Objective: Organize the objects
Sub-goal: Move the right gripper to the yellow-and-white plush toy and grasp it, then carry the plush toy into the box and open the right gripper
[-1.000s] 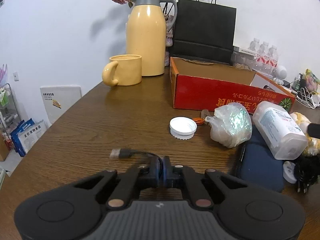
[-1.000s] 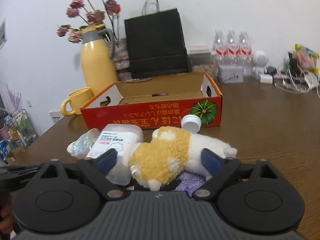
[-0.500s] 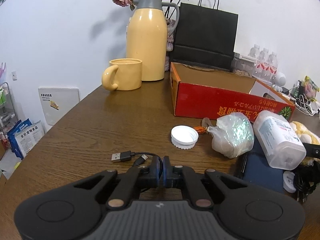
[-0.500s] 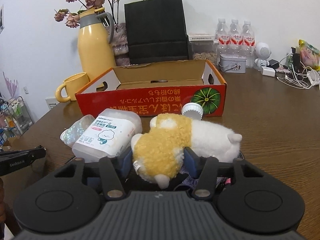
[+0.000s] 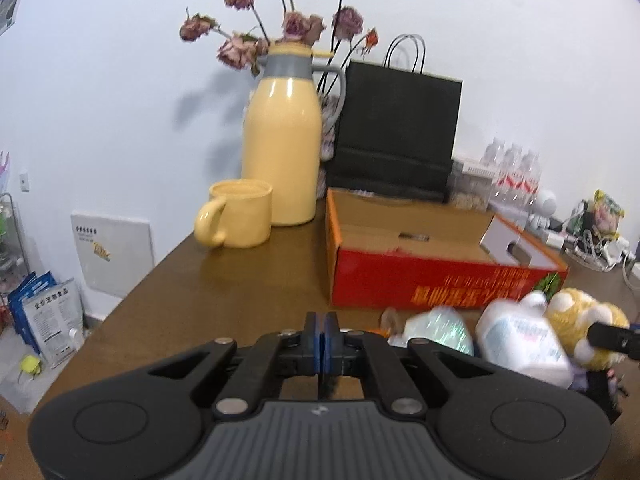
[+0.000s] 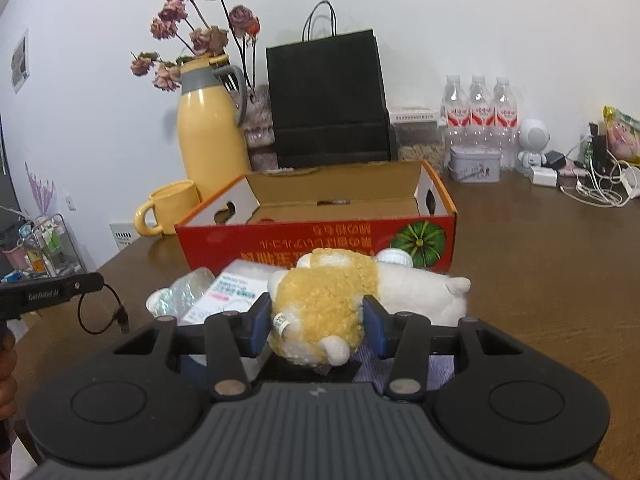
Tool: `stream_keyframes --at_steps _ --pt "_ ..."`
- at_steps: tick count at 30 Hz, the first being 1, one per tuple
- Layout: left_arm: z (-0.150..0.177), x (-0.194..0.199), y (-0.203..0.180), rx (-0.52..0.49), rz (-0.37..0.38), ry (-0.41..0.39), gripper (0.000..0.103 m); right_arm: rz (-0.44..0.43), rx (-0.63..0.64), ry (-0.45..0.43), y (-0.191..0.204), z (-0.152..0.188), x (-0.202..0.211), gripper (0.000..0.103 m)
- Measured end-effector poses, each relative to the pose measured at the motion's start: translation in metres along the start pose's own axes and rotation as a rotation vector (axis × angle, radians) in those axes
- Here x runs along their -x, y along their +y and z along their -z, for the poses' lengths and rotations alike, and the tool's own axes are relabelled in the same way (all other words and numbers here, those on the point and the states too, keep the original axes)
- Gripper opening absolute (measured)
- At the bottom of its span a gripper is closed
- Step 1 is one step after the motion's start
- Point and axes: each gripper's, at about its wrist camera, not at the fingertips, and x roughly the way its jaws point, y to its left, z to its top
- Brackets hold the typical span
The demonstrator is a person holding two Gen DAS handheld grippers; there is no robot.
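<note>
A brown wooden table [image 5: 248, 280] stands against a white wall. In the left wrist view, a yellow thermos jug [image 5: 282, 140] with dried roses behind it stands at the back, a yellow mug [image 5: 238, 218] just beside it. To their right lies an open red cardboard box [image 5: 432, 276], with a black paper bag [image 5: 396, 132] upright behind it. The left tongs [image 5: 321, 334] are clenched, blue pads pressed together; this view shows nothing between them. At right, blurred, lie a crinkled plastic bag [image 5: 438, 330], a white plastic container [image 5: 520, 340] and a yellow-and-white plush toy [image 5: 580, 320].

In the right wrist view, the right tongs [image 6: 318, 322] are partly closed, their blue pads [image 6: 260, 320] pressing both sides of the plush toy [image 6: 332, 292], grasping its yellow part; its white part extends to the right. The toy sits just in front of the red cardboard box [image 6: 320, 236]. At far left the left tongs [image 6: 60, 292] reach in, a thin black cable [image 6: 100, 316] dangling from their tip in a loop. Water bottles [image 6: 478, 116] stand at the back right.
</note>
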Motion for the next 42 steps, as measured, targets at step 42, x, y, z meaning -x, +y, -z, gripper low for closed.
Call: stream_keyframes --at_steps 42 --pt "-0.125 -0.145 -0.089 -0.068 0.107 -0.082 0.005 -0.044 0.120 -0.070 -0.033 -0.105 -0.140 0.049"
